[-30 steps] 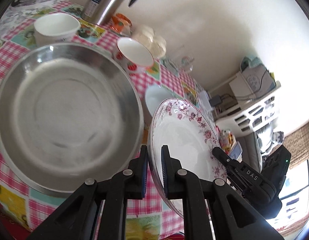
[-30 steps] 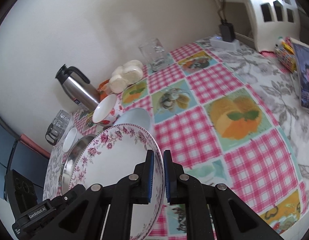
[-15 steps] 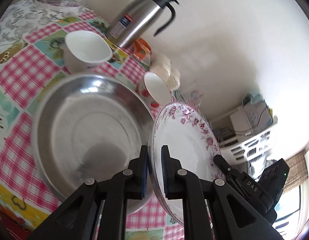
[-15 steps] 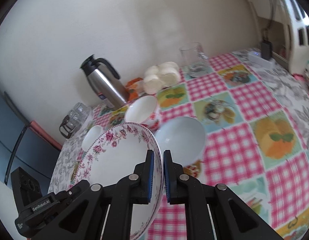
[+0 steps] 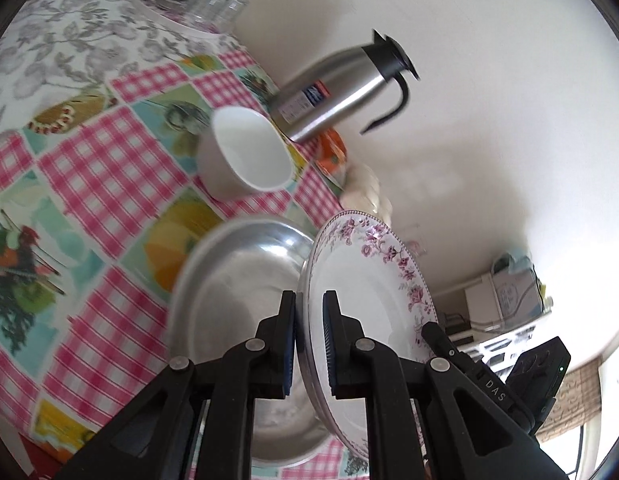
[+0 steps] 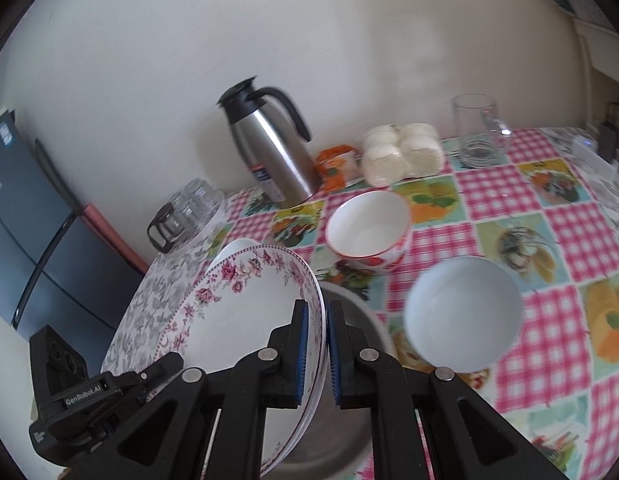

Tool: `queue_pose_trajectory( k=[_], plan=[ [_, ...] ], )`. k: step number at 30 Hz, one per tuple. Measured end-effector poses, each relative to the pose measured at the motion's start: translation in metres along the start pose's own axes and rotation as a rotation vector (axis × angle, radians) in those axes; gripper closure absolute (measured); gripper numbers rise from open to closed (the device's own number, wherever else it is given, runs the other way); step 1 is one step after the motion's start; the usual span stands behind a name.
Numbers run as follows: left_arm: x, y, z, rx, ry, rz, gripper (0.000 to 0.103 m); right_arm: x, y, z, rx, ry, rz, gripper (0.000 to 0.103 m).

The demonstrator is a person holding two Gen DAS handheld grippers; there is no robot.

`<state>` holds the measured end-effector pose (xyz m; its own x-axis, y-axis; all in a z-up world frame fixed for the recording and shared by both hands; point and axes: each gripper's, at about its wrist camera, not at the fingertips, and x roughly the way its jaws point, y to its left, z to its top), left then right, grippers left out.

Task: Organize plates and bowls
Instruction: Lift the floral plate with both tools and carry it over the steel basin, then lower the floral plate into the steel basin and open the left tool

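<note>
Both grippers hold one white plate with a pink floral rim [image 5: 369, 292] [image 6: 237, 312], tilted on edge above the table. My left gripper [image 5: 309, 308] is shut on its near rim. My right gripper [image 6: 315, 316] is shut on the opposite rim and shows as a black tool [image 5: 469, 364] in the left wrist view. A large steel basin [image 5: 237, 280] [image 6: 351, 298] lies right under the plate. A white bowl [image 5: 245, 156], a red-rimmed bowl [image 6: 369, 224] and a pale blue bowl [image 6: 463, 312] stand around it on the checked cloth.
A steel thermos [image 6: 269, 148] stands at the wall, beside an orange packet [image 6: 335, 164] and wrapped buns [image 6: 401, 152]. A glass mug [image 6: 477, 128] is at the back right. Several upturned glasses [image 6: 189, 208] sit on a tray at the table's left end.
Both hands have carried the plate leftward, from over the pale blue bowl to over the steel basin. The grips have not changed.
</note>
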<state>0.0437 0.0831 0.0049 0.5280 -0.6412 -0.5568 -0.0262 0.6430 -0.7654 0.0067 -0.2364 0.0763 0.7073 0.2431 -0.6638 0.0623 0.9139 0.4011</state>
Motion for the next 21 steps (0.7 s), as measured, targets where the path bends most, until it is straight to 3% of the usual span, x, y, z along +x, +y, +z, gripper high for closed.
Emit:
queue_pose_trajectory(
  k=[9,21],
  plan=[
    [-0.001,0.020,0.010,-0.019,-0.008,0.053,0.092,0.035,0.014,-0.010,-0.023,0.065,0.016,0.092],
    [0.033,0.023,0.000,-0.002,0.109,0.132,0.089,0.058,-0.019,-0.027,0.044,0.136,-0.020,0.092]
  ],
)
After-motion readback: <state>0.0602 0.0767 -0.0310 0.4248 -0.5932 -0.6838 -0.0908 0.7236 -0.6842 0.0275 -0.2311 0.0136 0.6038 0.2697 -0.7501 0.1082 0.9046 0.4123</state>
